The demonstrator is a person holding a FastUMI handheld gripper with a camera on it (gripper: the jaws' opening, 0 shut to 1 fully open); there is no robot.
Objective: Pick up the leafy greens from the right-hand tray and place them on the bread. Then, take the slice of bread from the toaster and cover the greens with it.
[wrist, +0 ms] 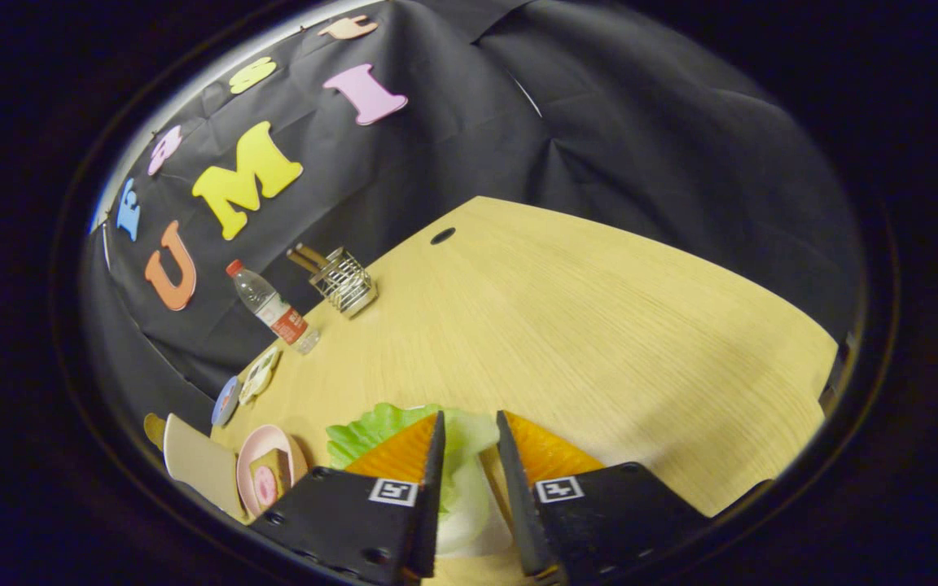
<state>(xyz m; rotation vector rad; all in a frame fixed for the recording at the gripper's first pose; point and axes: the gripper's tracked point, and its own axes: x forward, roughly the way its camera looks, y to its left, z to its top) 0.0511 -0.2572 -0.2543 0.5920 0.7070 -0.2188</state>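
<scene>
Fingers holding the soft green lettuce leaf

The gripper [469, 427] pinches the frilly light-green lettuce leaf [457, 460] between its two fingers, seemingly lifted off the pale wooden tabletop [583, 325] so it can be carried; the bread is likely off beside the pink round plate [269, 468]; the toaster I cannot see.

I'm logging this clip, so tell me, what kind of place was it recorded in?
Probably a staged recording booth set up as a kitchen table: black cloth wall, wooden table, water bottle, wire utensil holder. The gripper holds leafy greens between its fingers.
</scene>
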